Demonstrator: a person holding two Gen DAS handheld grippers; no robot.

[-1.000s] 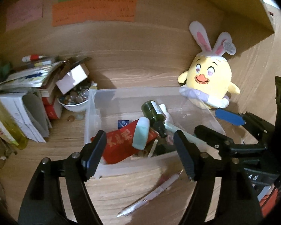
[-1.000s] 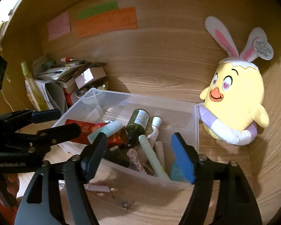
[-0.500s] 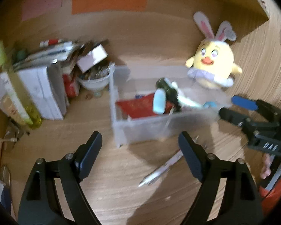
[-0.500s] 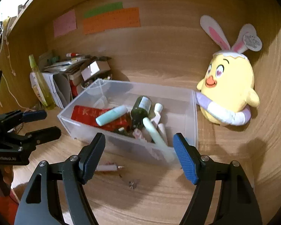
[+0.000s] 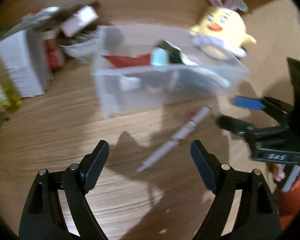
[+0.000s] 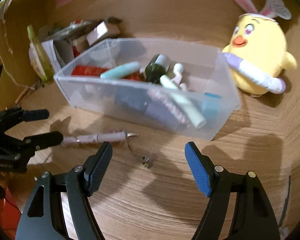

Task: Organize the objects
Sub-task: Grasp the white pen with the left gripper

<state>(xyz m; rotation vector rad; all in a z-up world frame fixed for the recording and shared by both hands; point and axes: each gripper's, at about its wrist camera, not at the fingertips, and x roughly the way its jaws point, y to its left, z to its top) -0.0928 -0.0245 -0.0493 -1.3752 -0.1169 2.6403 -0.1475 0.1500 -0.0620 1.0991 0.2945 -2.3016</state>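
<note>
1. The table [image 6: 240,180], a wood-grain surface with wooden walls behind and at the right, filled more of both views than a second before; the paper notes on the back wall had slid to the top edge of the right wrist view and out of the left wrist view.
2. The clear plastic bin [image 6: 80,92] stood mid-table, its near rim further from both cameras than before. It held a red packet [image 6: 86,71], a mint tube [image 6: 122,71], a dark green bottle [image 6: 156,68], a pale stick [image 6: 182,98] leaning on the near wall and some small white and blue items too blurred to name.
3. The yellow chick plush [image 6: 258,60] with rabbit ears sat just beside the bin's right end, against the back wall.
4. A stack of boxes and papers [image 5: 22,64] and a small bowl [image 5: 78,46] crowded the back left corner, near the bin's left end.
5. Open table lay in front of the bin, bare apart from the pen and a small scrap [image 6: 147,160].
6. The left hand-held gripper [image 5: 150,160] was spread wide, wider than a second earlier, nothing between its fingers.
7. The right hand-held gripper [image 6: 149,158] was spread, holding nothing, above the bare table.
8. The white pen [image 5: 178,136] lay loose on the table in front of the bin, ahead of the left hand-held gripper's fingers and apart from them.
</note>
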